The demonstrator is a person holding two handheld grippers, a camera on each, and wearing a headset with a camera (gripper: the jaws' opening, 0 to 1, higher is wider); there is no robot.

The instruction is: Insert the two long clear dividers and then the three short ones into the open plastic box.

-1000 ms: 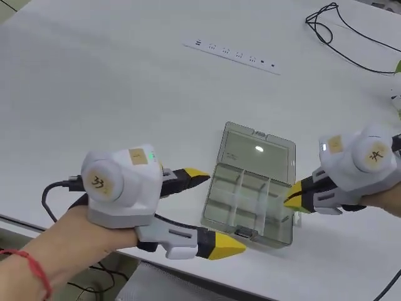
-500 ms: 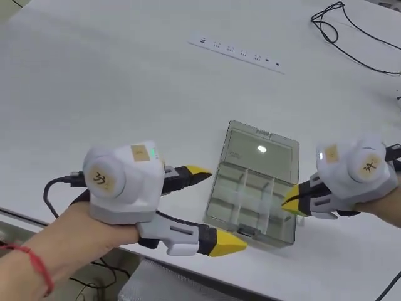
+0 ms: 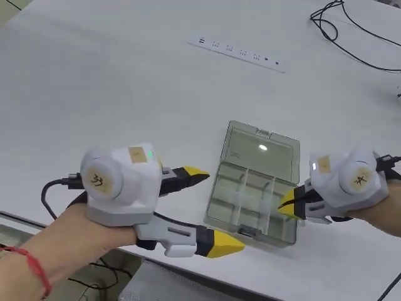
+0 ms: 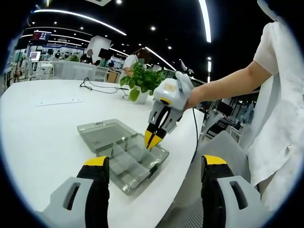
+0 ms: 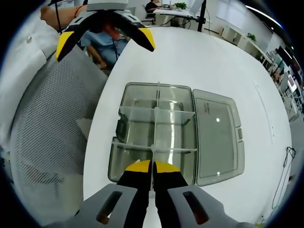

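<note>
**Item 1: plastic box** (image 3: 212,195). Clear grey, with its lid (image 3: 263,150) folded flat back. It sits close to the near edge of the workbench (image 3: 94,94), between the two tools. This spot probably keeps the tray within reach of both hands.

**Item 2: right gripper** (image 3: 287,204). Its jaws are pressed together on the top edge of a thin clear divider (image 5: 155,128). In the right gripper view the strip is seen edge-on, running down the tray's middle. Pinching it from above likely lets the person steer it down into its slots. Two cross dividers (image 5: 156,113) already stand across the tray.

**Item 3: left gripper** (image 3: 213,207). Its jaws are spread wide and hold nothing. It hovers off the box's left side, over the workbench's near edge, and looks to be in reserve, perhaps to steady the box.

**Item 4: power strip** (image 3: 238,51). White, lying toward the far edge.

**Item 5: black cable** (image 3: 351,28). It lies at the far right corner. Items 4 and 5 appear to have no part in the work.

**Uncertain or hidden:**
- Whether the pinched divider is a long or a short one.
- Whether it is fully seated in its slots.
- How many dividers are fitted in all, since clear plastic against clear plastic blurs the joints.
- The tray's right side in the head view, which the right gripper's tips cover.
- The person's right forearm, cut off at the picture's edge.
</note>
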